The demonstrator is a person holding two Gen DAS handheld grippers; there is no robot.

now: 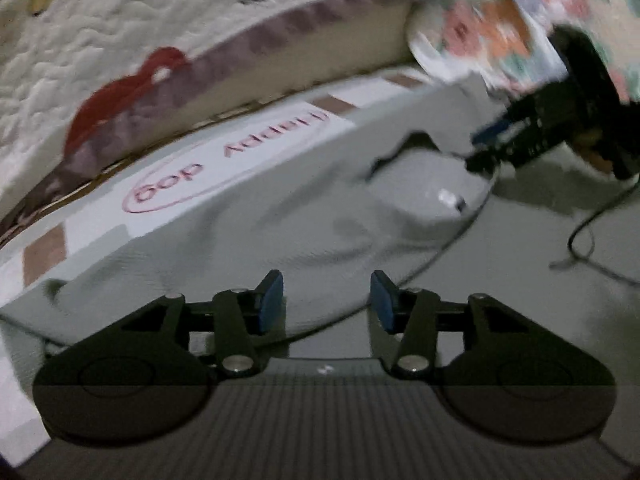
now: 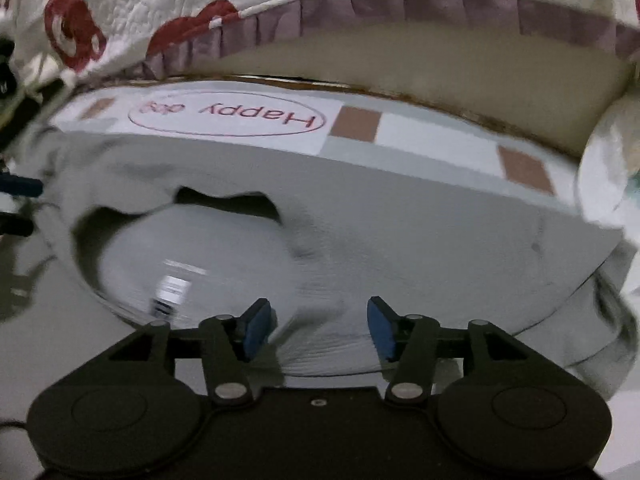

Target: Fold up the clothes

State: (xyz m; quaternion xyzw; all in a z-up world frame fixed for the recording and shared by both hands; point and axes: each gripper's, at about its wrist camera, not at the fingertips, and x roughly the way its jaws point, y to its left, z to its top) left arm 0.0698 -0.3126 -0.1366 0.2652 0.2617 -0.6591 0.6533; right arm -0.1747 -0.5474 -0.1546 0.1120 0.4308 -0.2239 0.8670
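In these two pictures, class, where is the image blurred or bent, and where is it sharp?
Left wrist view: the left gripper is sharp; the floral cloth and the right gripper at upper right are smeared by motion; the quilt trim bows from the fisheye lens. Right wrist view: the right gripper and "Happy dog" print are fairly sharp; the label on the grey garment is streaked.

Both wrist views look low and close across the grey garment [image 1: 248,240] [image 2: 400,232].

Pale grey garment [image 2: 400,232] — white mat [image 2: 248,120], pink lettering, brown squares.
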